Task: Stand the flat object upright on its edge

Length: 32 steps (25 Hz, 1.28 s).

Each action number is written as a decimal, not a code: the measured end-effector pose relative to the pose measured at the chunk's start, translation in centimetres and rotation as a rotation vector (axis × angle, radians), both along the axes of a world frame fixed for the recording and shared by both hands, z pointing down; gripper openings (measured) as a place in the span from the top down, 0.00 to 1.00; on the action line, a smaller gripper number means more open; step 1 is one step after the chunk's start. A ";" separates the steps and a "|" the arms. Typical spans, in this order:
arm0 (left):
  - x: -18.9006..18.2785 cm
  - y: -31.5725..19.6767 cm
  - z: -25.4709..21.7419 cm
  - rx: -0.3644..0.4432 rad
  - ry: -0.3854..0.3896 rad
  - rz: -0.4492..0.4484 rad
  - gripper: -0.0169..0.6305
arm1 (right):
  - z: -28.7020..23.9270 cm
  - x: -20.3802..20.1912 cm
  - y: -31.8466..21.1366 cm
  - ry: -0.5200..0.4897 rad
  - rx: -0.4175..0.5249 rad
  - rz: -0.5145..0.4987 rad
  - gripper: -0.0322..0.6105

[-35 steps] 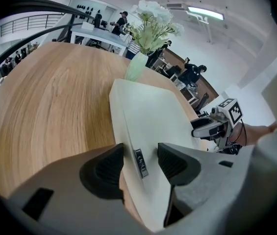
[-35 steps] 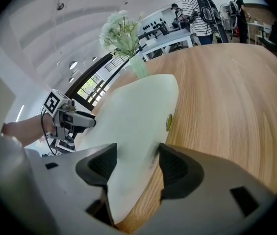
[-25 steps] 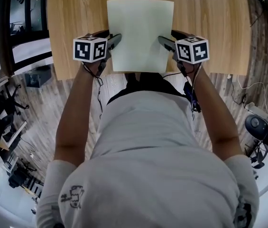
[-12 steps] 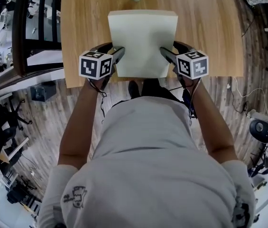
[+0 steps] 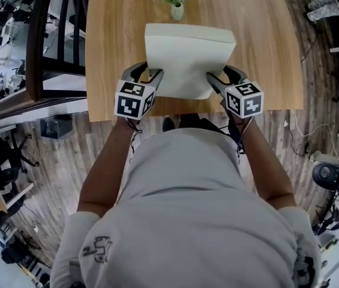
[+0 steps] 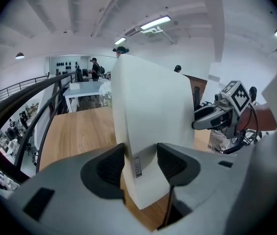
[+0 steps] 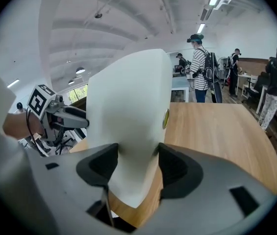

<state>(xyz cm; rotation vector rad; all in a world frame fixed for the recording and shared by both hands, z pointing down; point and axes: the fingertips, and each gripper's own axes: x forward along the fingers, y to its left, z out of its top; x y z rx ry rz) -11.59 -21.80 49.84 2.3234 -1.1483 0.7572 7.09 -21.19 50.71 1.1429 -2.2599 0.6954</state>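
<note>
The slab point(image 5: 187, 62) hangs between the two claws, tilted up steeply, its lower edge just below them and close over the tabletop point(image 5: 265, 53); whether it touches the wood I cannot tell. The left claw point(image 6: 140, 163) is clamped on the slab's left side edge and the right claw point(image 7: 137, 163) on the opposite side edge, each with one jaw on either face.

It looks stiff: it spans from claw to claw without sagging, and seems light for its bulk. The faces are smooth and plain, so it may slip or pivot in a loose pinch. The side edges, low down, are a sound hold, and the edge looks thick enough to stand on.

A second ago the slab lay flat with its whole face showing; now its far edge has risen above the claws. A vase point(image 5: 177, 8) beyond the claws has come into sight.
</note>
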 end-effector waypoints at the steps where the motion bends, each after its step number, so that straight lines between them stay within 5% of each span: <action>1: 0.0 -0.2 -0.2 0.011 -0.004 -0.004 0.64 | -0.2 0.0 -0.2 0.001 0.009 0.002 0.54; 15: -0.4 -4.0 -3.6 0.226 0.029 -0.096 0.64 | -3.6 -0.4 -5.0 0.078 0.222 -0.030 0.54; 32: 0.2 -4.7 -0.3 0.308 0.071 -0.157 0.64 | -1.0 0.2 -6.2 0.137 0.320 -0.039 0.55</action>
